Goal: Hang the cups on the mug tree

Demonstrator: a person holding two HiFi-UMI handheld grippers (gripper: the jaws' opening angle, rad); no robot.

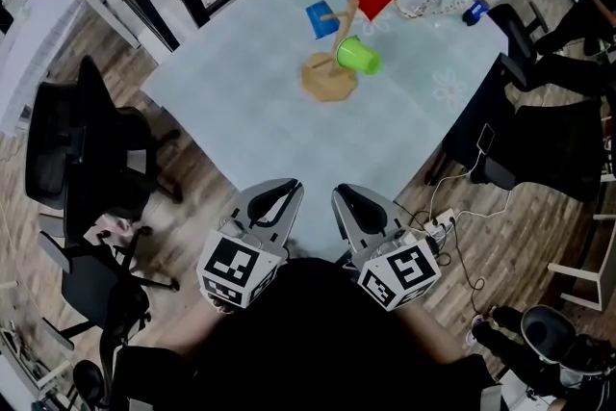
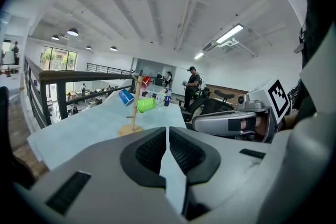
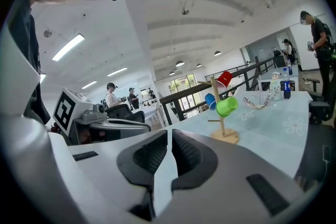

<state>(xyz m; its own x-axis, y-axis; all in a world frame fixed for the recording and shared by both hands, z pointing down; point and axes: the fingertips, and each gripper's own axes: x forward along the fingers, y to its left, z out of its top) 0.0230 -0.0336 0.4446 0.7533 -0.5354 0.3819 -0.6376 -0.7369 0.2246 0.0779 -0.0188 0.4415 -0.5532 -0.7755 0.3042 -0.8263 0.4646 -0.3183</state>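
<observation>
Mug tree [image 1: 326,79] upright, mid table [image 1: 241,111]; red cup [image 1: 375,1], blue cup [image 1: 320,18], green cup [image 1: 360,56] axes point outward. L gripper [image 1: 282,186], R gripper [image 1: 348,192] closed, empty, near edge.

The head view looks steeply down from above the person onto the table [image 1: 241,101]. In it the mug tree [image 1: 332,72] stands far off at 12 o'clock, and the left gripper [image 1: 279,192] and right gripper [image 1: 354,197] sit close at 6 o'clock. The left gripper view sits low at the near edge, facing along its jaws across the table, with the mug tree distant at 11 o'clock and the right gripper near at 3 o'clock. The right gripper view mirrors it: mug tree at 2 o'clock, left gripper at 9 o'clock. All three views share the table and mug tree.
</observation>
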